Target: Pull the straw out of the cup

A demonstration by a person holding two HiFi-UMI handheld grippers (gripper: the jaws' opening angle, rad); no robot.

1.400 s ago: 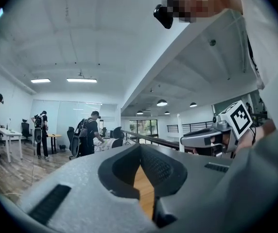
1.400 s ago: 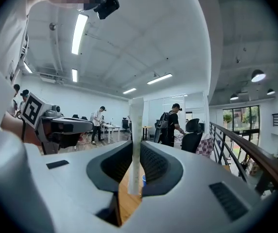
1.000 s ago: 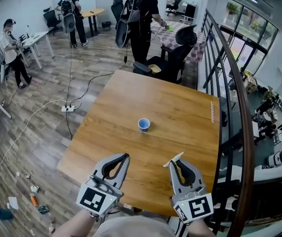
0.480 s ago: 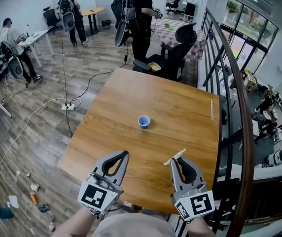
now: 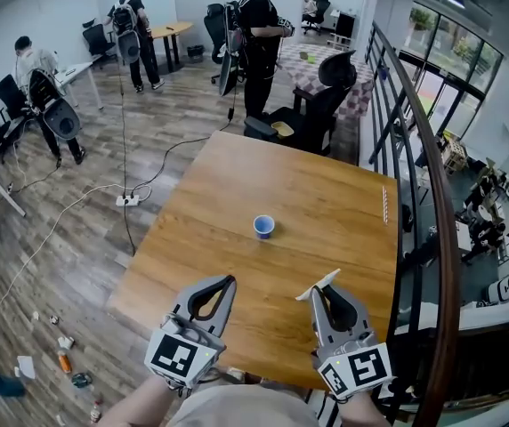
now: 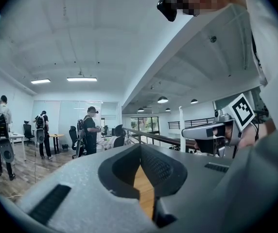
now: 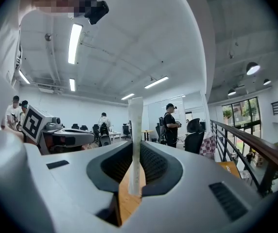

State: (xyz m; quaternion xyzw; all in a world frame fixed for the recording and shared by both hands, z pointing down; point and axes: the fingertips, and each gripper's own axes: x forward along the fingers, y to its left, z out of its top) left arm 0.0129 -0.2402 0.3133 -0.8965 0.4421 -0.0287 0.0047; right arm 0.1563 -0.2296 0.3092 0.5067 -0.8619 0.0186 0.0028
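Note:
A small blue cup (image 5: pixel 263 227) stands upright mid-table on the wooden table (image 5: pixel 326 194), with no straw showing in it. My right gripper (image 5: pixel 324 286) hovers over the near edge, shut on a white straw (image 5: pixel 318 286) that sticks out to the left past the jaws. In the right gripper view the straw (image 7: pixel 135 140) stands upright between the pads of that gripper (image 7: pixel 135 147). My left gripper (image 5: pixel 228 281) is beside it on the left, shut with nothing in it; its jaw tips meet in the left gripper view (image 6: pixel 140 152). Both grippers are well short of the cup.
A thin pale strip (image 5: pixel 384 203) lies near the table's right edge. A metal railing (image 5: pixel 419 140) runs along the right. A black office chair (image 5: pixel 312 105) stands at the far edge. People stand beyond; cables (image 5: pixel 125 198) lie on the floor at left.
Both grippers and the held straw have stayed nearly still. The people in the background have shifted, and the head view has drifted slightly.

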